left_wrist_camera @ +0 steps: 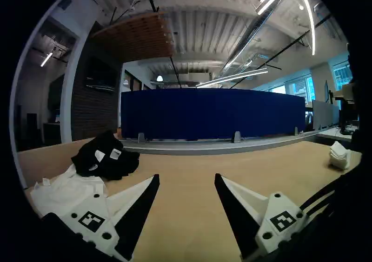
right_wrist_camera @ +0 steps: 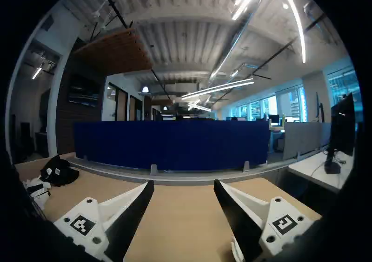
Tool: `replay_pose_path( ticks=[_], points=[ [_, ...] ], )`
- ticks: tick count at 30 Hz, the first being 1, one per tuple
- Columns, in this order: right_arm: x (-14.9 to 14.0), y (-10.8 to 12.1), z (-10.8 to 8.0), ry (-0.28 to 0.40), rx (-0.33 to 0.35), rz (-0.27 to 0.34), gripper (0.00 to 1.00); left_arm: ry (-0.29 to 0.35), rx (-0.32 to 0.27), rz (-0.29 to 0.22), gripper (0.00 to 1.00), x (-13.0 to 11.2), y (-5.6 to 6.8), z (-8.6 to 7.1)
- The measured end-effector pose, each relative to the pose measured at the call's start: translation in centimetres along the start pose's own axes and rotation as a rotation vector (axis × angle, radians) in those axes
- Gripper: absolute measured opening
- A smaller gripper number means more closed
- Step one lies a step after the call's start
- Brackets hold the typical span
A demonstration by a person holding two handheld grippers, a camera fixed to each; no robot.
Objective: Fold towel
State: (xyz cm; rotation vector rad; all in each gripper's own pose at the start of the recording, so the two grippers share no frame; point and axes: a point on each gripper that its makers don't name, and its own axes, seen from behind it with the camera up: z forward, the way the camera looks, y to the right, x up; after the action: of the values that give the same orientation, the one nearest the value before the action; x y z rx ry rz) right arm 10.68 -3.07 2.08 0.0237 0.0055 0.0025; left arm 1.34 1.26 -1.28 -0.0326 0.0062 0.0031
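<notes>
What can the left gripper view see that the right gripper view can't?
Left gripper view: a stack of folded white cloth at the table's far right, plus the left gripper, open. Right gripper view: a dark monitor standing plainly on a side desk, plus the right gripper, open. Both: the black cloth heap, the white cloth beside it, the wooden table and the blue divider.

The light wooden table (left_wrist_camera: 186, 173) lies bare in the middle, up to the long dark blue fabric partition (left_wrist_camera: 209, 113) that closes its far edge. A crumpled black cloth heap (left_wrist_camera: 104, 160) touching a white cloth (left_wrist_camera: 65, 192) blocks the left side; a small white folded stack (left_wrist_camera: 339, 156) stands near the right edge.
</notes>
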Motion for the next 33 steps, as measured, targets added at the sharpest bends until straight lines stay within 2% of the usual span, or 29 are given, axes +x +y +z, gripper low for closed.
replay_pose_path(
  ticks=[9, 17, 33],
  points=[
    [-2.2, 1.3, -0.5, 0.006, -0.006, -0.02, 1.0, 0.0, 0.0, 0.0, 0.87, 0.1, 0.1, 0.0],
    [-5.8, 3.5, -0.7, 0.0, -0.044, -0.01, 1.0, 0.0, 0.0, 0.0, 0.87, 0.0, 0.0, 0.0],
    [-12.6, 5.5, -1.2, -0.016, -0.028, 0.046, 1.0, 0.0, 0.0, -0.001, 0.87, 0.2, 0.1, 0.0]
  ],
)
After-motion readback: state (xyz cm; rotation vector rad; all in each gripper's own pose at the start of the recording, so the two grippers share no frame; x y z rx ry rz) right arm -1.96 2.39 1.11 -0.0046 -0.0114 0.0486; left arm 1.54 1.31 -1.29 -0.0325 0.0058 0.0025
